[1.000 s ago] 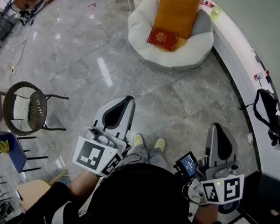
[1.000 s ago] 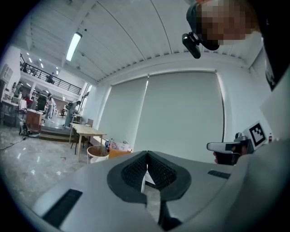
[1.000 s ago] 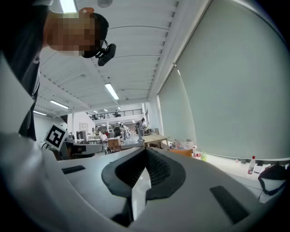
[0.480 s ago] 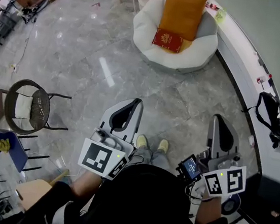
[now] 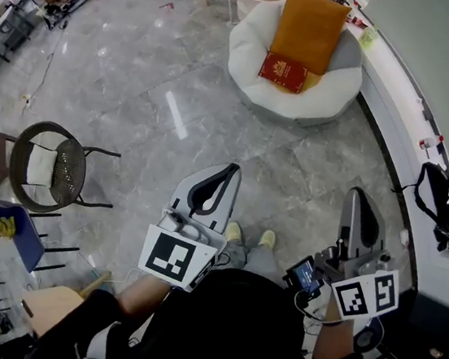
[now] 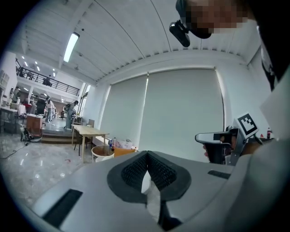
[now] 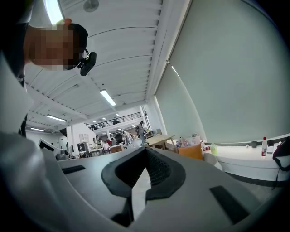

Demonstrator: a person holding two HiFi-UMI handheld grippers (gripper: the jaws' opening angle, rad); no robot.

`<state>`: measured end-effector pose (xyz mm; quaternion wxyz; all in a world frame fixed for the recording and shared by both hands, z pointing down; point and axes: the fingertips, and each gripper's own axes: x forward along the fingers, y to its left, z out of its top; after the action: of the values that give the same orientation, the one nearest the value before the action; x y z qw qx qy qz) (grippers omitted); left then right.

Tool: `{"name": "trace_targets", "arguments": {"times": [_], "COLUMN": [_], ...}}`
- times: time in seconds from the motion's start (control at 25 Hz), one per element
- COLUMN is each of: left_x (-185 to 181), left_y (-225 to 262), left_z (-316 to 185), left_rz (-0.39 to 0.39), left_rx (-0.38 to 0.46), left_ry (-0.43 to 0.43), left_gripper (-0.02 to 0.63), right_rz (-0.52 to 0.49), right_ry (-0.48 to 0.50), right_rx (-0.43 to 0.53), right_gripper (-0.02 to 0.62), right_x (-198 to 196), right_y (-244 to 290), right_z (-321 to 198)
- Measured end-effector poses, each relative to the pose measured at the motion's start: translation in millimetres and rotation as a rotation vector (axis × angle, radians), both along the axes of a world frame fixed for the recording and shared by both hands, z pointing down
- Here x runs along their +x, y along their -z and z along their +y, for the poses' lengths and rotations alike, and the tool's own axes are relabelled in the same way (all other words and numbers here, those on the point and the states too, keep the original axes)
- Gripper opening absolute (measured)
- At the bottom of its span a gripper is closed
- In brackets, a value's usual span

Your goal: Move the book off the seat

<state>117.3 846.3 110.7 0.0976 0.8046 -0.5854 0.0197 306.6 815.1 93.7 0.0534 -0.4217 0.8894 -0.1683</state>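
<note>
Finds left gripper and right gripper clenched empty, well apart from book short of seat front edge. Risks shoving book floorward unless opened.

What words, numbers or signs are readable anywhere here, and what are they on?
No text is legible.
On the red book: gold cover print, too small to read.
On the left gripper and right gripper: black-and-white square markers, no letters.
On the small screen: blurred.

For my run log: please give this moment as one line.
book: on seat, untouched | left gripper: jaws shut, empty | right gripper: jaws shut, empty
</note>
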Motion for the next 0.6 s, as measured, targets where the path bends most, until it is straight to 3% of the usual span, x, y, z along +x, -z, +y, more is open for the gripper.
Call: {"name": "trace_targets", "arguments": {"times": [0.36,0.6], "left_x": [-29.1,-34.4], "left_y": [4.5,12.4], "left_z": [2.5,-6.1], "left_rz": [0.071,0.064], "left_rx": [0.025,0.056], "left_ry": [0.010,0.011], "left_gripper": [0.012,0.012], "right_rz": [0.021,0.047], "right_ry": [0.067,0.090], "right_rx": [0.007,0.037], "right_gripper": [0.009,0.009], "right_x": [-42.4,-48.8], "right_y": [-0.1,6.1], "right_z": [7.0,1.3]}}
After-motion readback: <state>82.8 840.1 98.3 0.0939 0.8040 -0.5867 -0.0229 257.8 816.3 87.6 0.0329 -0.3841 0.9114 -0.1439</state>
